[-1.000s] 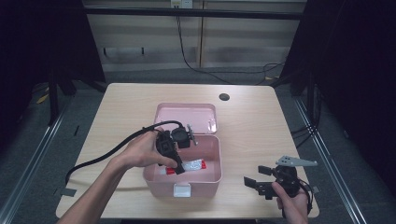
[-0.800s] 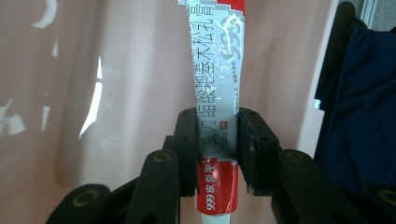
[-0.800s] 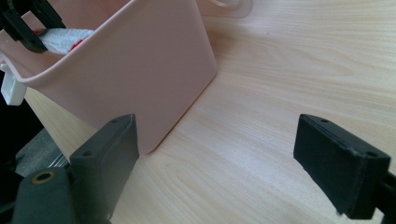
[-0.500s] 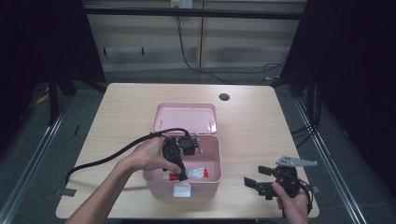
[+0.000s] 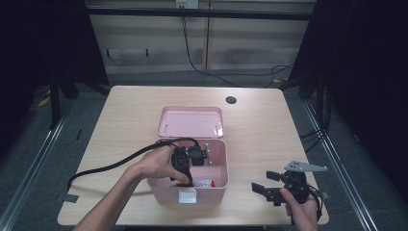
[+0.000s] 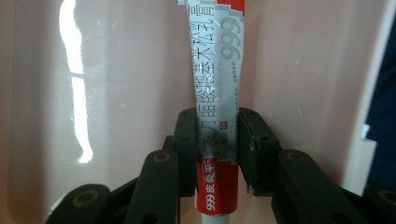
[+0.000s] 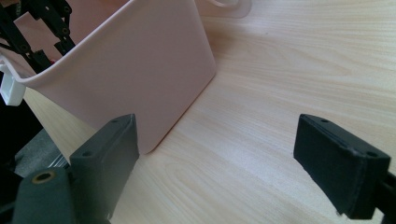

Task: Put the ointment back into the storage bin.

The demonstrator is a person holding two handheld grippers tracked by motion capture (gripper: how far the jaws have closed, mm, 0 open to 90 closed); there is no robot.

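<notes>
A pink box (image 5: 219,185) stands open at the table's front middle, its lid (image 5: 191,121) lying flat behind it. My left gripper (image 5: 184,177) reaches down into the box and is shut on a red and silver tube (image 6: 217,116) with printed characters; in the high view the tube (image 5: 204,183) lies near the box's front wall. The pink box floor (image 6: 116,93) fills the background behind the tube. My right gripper (image 5: 265,186) rests open near the table's front right edge, nothing between its jaws, facing the box's side wall (image 7: 140,70).
The wooden table (image 5: 269,134) has a small dark round hole (image 5: 231,100) at the back right. A black cable (image 5: 106,166) trails from the left gripper across the table's left side. A white latch (image 5: 187,196) sits on the box front.
My left gripper has dropped deeper into the box toward its front wall and closed on the tube. The right gripper has stayed still.
</notes>
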